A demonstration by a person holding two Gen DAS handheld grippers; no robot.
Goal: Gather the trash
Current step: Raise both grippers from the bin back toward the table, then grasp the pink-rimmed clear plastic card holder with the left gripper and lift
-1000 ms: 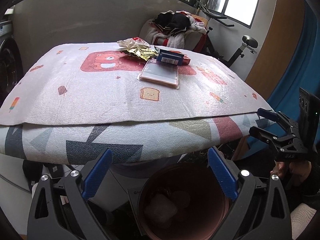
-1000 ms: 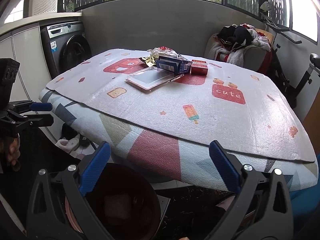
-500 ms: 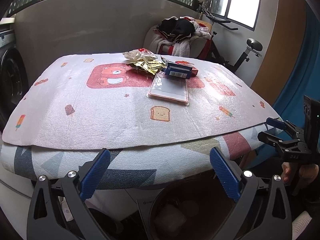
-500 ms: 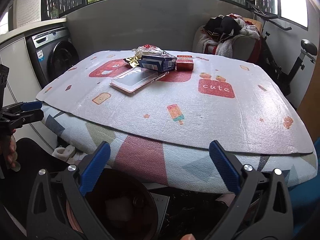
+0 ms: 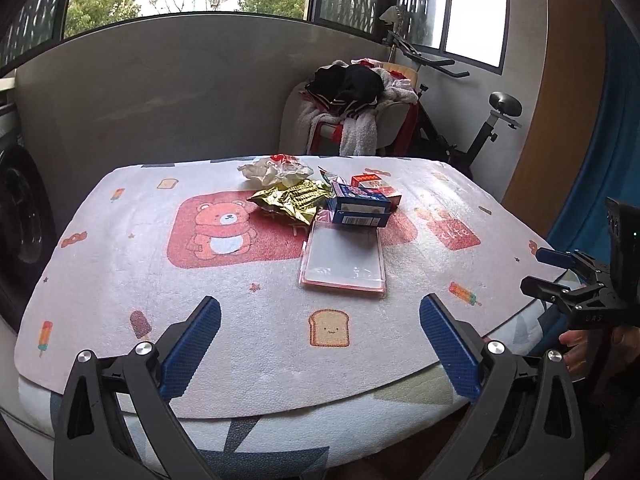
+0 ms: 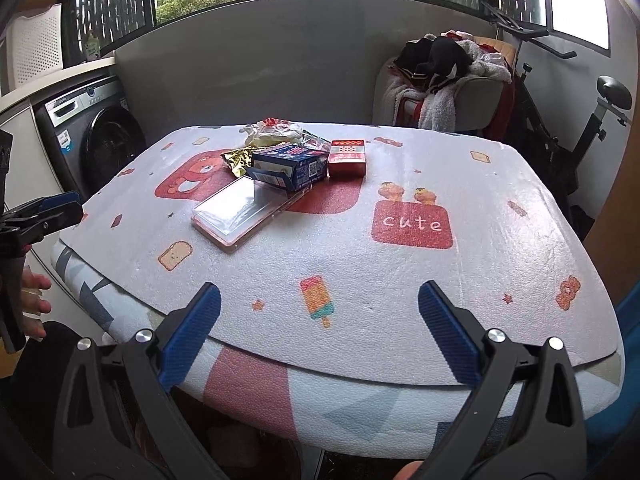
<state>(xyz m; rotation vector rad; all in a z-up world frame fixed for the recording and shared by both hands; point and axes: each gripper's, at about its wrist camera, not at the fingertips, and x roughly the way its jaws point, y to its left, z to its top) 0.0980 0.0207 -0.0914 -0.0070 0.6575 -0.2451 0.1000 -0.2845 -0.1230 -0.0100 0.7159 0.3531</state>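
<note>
Holding both grippers, left [image 5: 320, 320] and right [image 6: 319, 307], wide open, empty. Eyeing crumpled gold foil wrapper [image 5: 289, 199]: judging light, crinkly, slippery; pinching raised fold.

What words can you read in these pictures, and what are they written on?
"cute": white letters on a red patch of the table cover.
Blue box: it has print and a square code, too small to read.
Red box: print too blurred to read.
Gold wrapper: print too blurred to read.
Washing machine: its sticker is too small to read.
</note>
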